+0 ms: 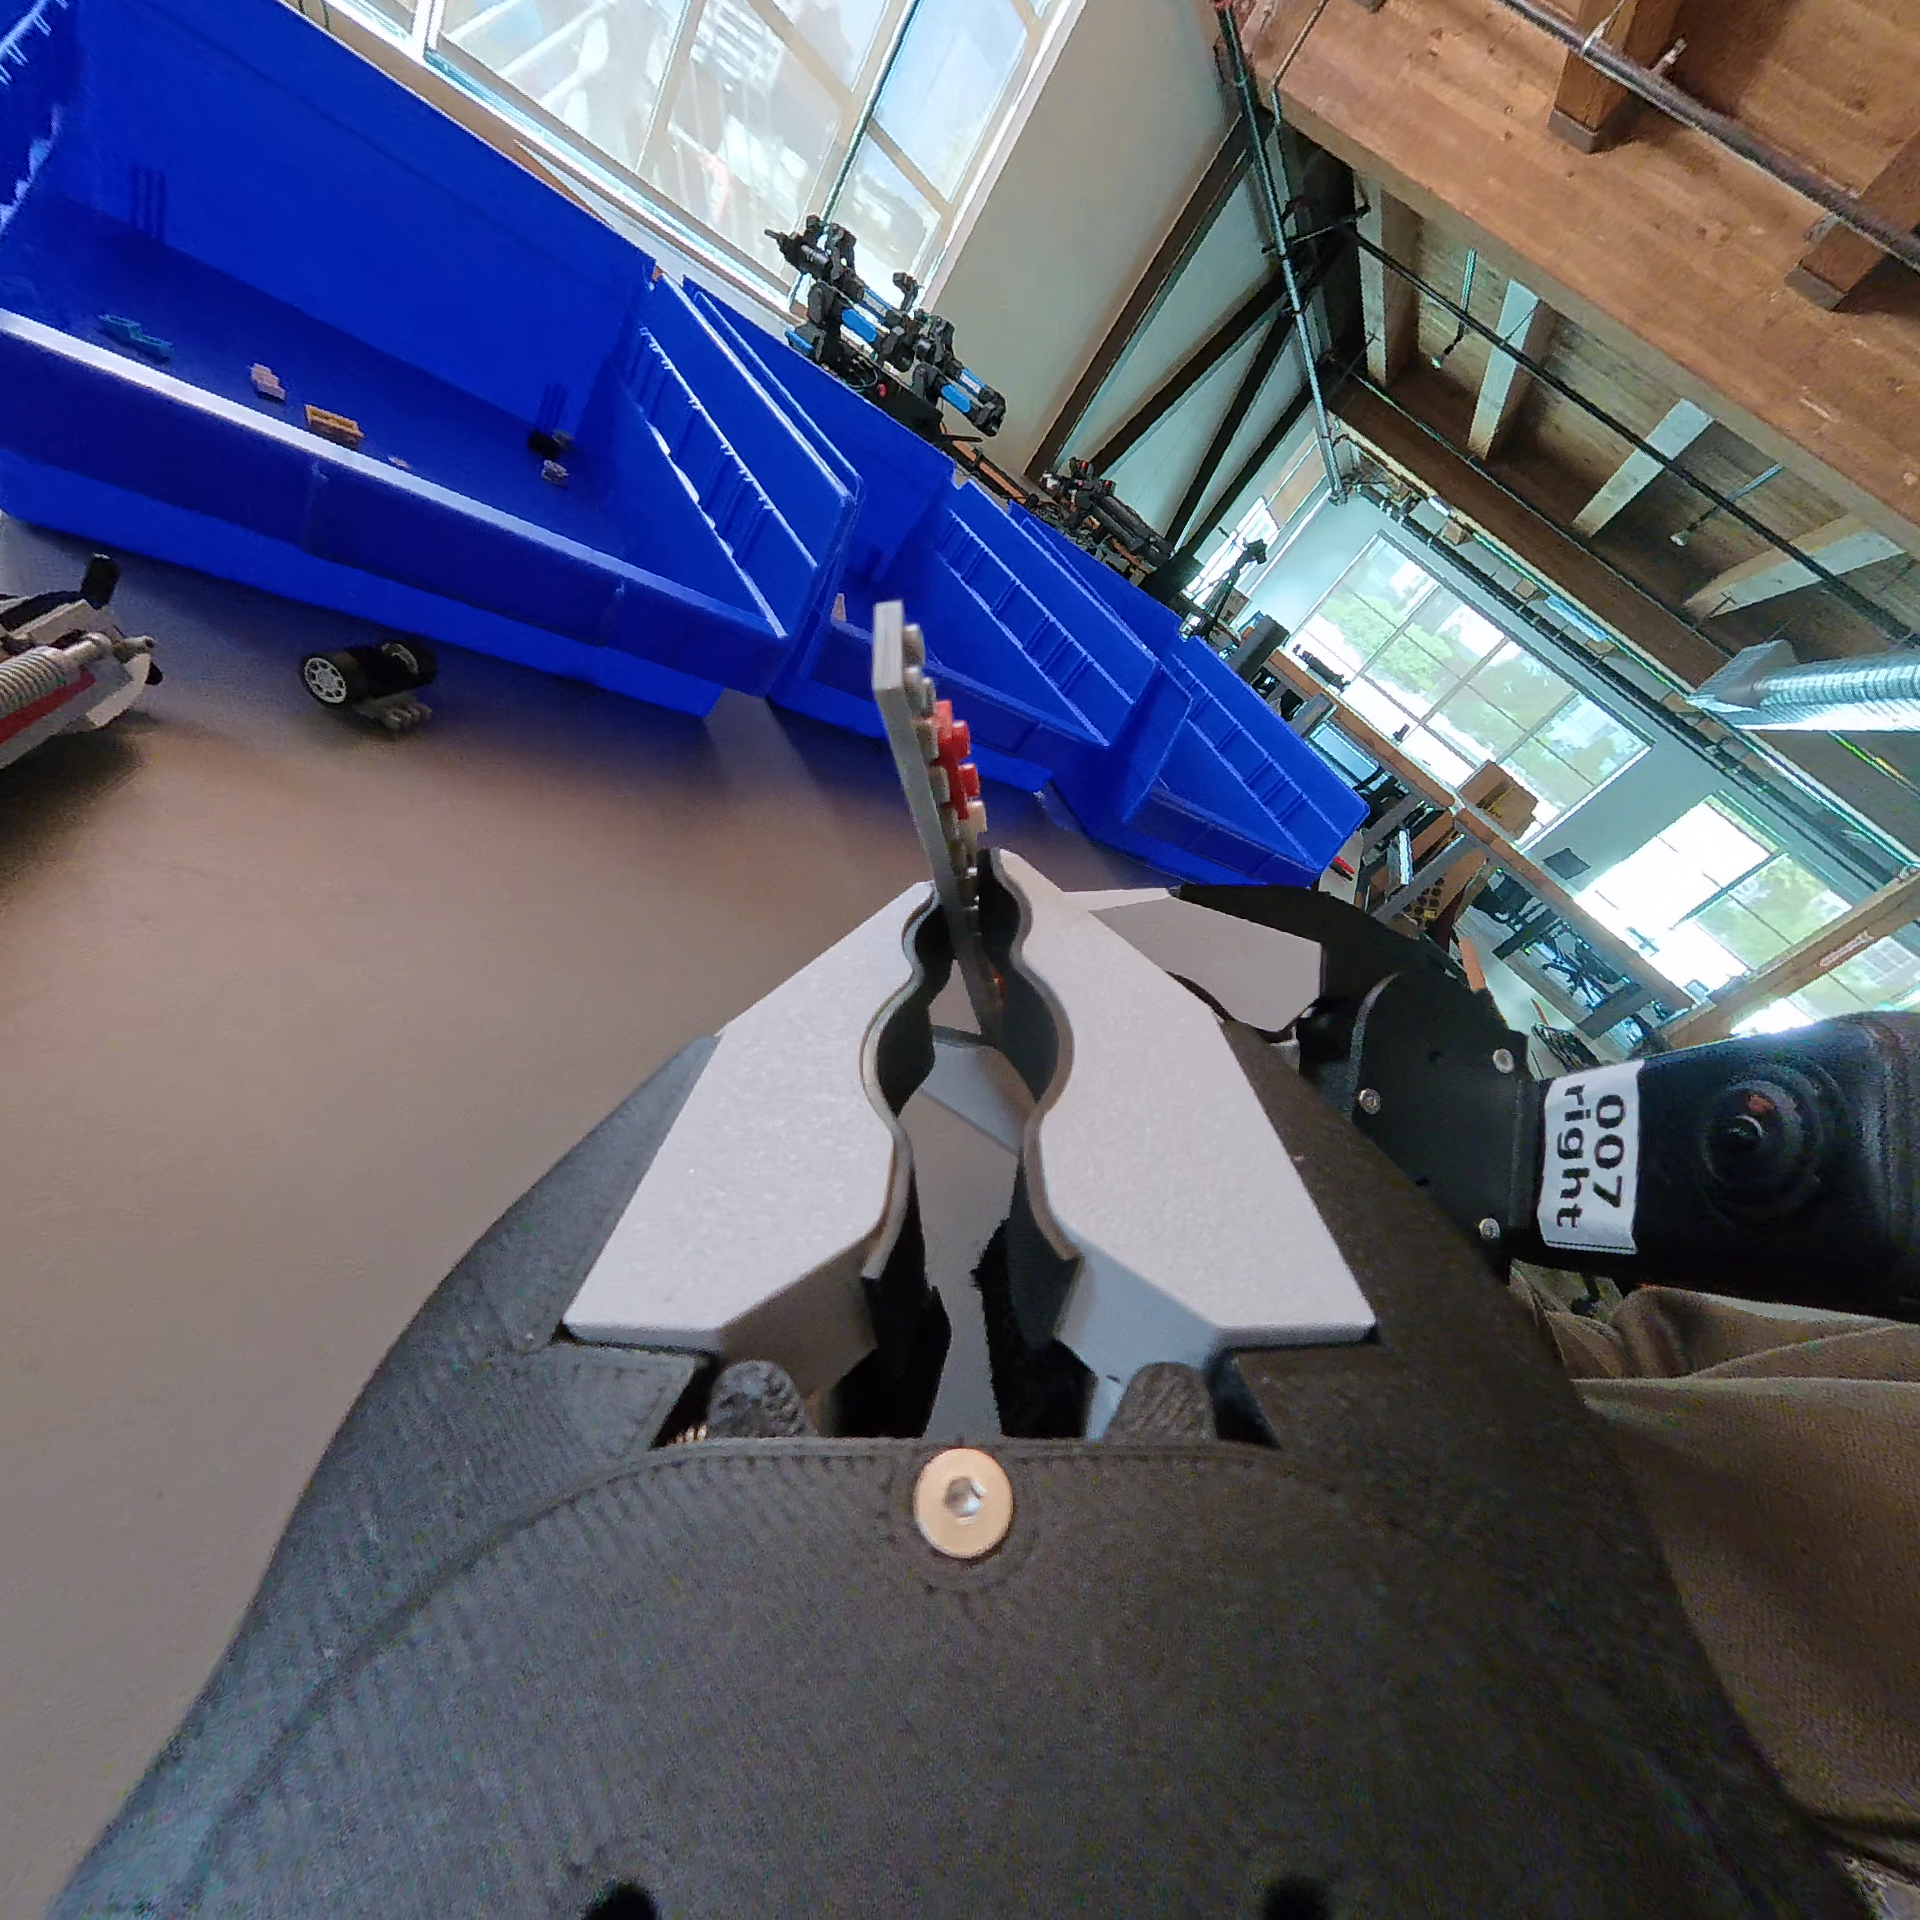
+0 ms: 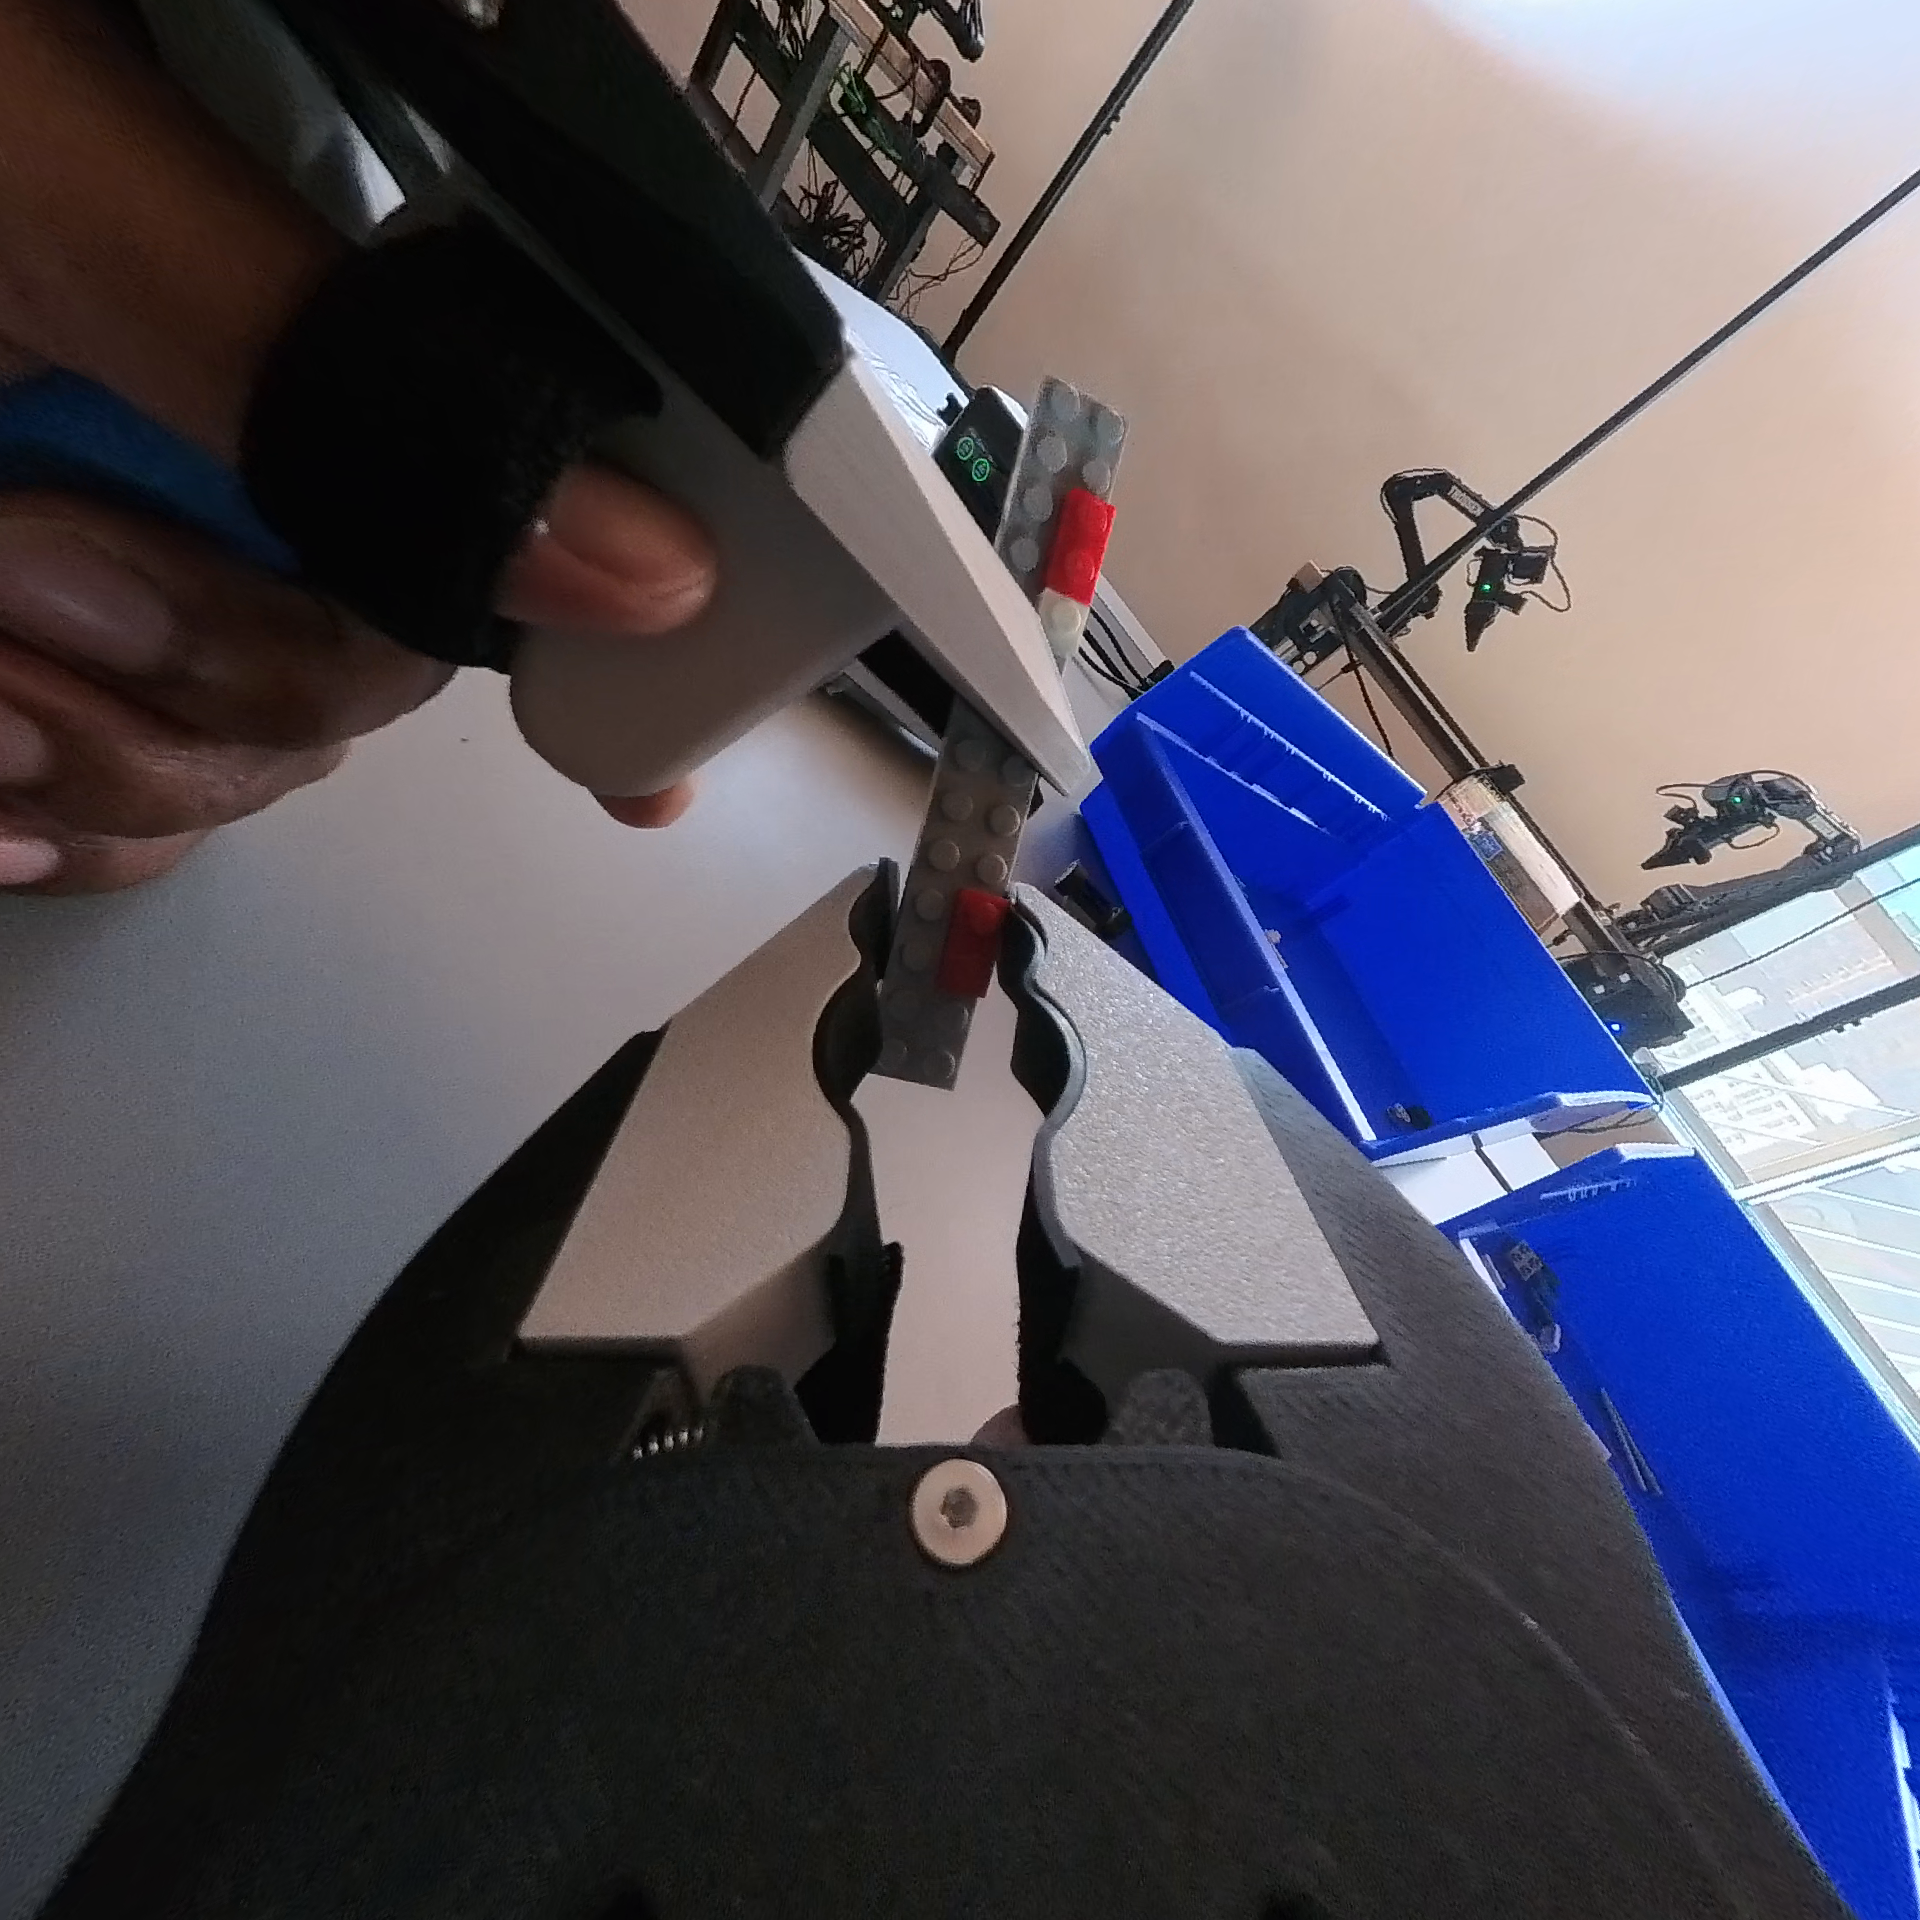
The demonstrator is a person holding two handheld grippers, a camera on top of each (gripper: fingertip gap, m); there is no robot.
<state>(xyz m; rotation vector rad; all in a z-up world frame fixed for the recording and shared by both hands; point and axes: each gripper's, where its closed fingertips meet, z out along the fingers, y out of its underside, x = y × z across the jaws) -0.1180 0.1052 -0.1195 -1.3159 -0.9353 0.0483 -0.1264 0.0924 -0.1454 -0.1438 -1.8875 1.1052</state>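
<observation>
The left tongs (image 1: 961, 920) are clenched on the faces of a long grey plate (image 1: 906, 717), seen edge-on in the left wrist view; the plate stands up past the tips, so its studded side with the red bricks (image 1: 951, 753) and a pale one faces away from the tabletop (image 1: 312, 1039).

The right tongs (image 2: 940, 940) grasp the same plate at its other end, across its width: one pad lies on the bare long edge, the other on a small red brick (image 2: 971, 940) seated at the opposite edge. Held from two ends like this, the plate looks braced against twisting.

In the right wrist view the left tongs' grey finger (image 2: 894, 582) crosses the plate's middle, and a hand (image 2: 156, 644) grips that tool.

Beyond the plate stand blue bins (image 1: 468, 436). A small wheel piece (image 1: 364, 670) lies on the tabletop, well apart from both tongs.
</observation>
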